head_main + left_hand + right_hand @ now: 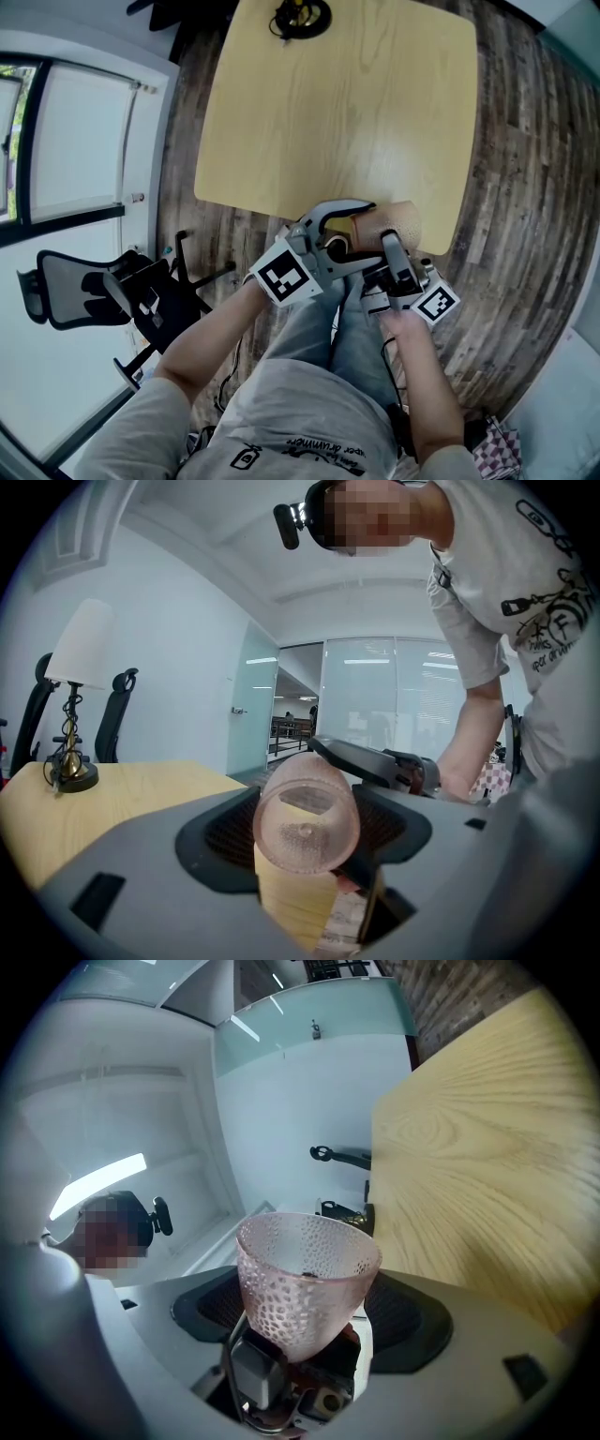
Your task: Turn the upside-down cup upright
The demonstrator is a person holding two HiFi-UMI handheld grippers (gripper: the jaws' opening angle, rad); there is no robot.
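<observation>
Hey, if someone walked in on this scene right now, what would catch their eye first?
First, the pink dimpled cup, held off the table between the jaws of both the left gripper and the right gripper, just over the near edge of the wooden table. After that, the small lamp with a white shade at the table's far edge.

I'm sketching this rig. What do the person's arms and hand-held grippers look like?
The left hand-held gripper and right hand-held gripper are grey with dark ribbed pads, each carrying a black-and-white marker cube. The person wears a grey short-sleeved T-shirt.
</observation>
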